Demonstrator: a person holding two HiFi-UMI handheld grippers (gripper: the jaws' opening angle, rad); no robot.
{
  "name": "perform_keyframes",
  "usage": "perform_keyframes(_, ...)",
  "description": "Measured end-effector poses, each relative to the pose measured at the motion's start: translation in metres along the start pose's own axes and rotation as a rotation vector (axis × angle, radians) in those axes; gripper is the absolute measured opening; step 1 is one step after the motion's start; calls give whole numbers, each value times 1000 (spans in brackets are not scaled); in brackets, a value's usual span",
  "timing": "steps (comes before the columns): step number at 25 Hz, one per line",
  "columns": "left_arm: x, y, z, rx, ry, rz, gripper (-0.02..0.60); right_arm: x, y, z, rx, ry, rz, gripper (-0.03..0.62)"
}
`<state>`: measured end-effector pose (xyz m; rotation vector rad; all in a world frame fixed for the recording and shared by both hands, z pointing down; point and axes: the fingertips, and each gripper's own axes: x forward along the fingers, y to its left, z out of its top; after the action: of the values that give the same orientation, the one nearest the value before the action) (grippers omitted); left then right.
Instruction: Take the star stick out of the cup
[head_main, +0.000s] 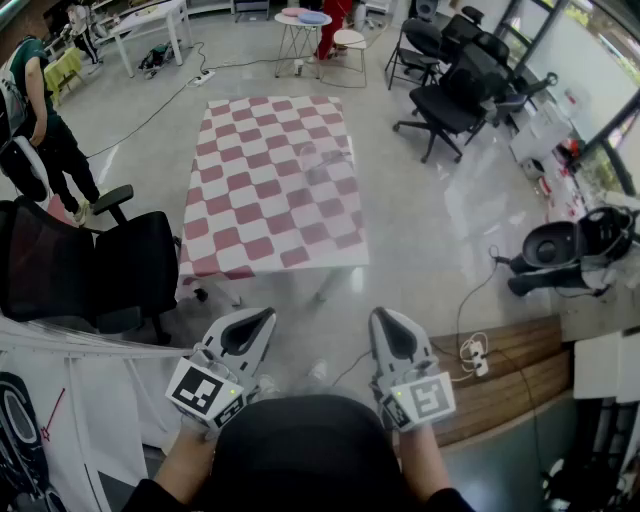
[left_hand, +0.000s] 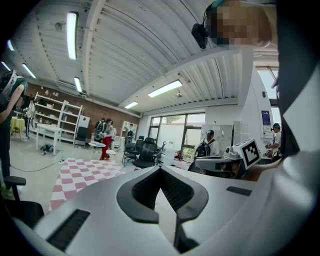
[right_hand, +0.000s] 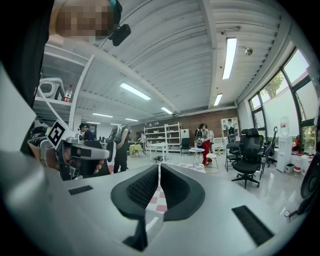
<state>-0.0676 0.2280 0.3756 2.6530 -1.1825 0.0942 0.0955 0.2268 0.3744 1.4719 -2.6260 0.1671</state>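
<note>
Left tongs (head_main: 266, 316) and right tongs (head_main: 380, 314) pressed together, empty; I can't make out the cup on the checkered table (head_main: 270, 180), so I'd reach blind.

Bystander (head_main: 42, 125) partly beyond left edge

Open floor (head_main: 430, 240) right of checkered table (head_main: 270, 190); black chair (head_main: 90, 265) crowds left.

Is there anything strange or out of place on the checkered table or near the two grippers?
Nothing looks spilled or damaged. The one odd thing: no cup or star stick shows on the checkered table. The left gripper and the right gripper are both shut and empty, held short of it.
</note>
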Motion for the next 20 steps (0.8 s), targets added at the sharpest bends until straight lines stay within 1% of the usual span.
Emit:
perform_keyframes(10, 32, -14, 0, -9, 14, 17, 40, -4, -35, 0, 10, -6, 16, 28)
perform_keyframes(15, 53, -23, -2, -9, 26, 39, 40, -8, -59, 3, 19, -46, 40, 28)
perform_keyframes(20, 74, -38, -6, 3, 40, 65, 40, -13, -87, 1, 53, -65, 65, 28)
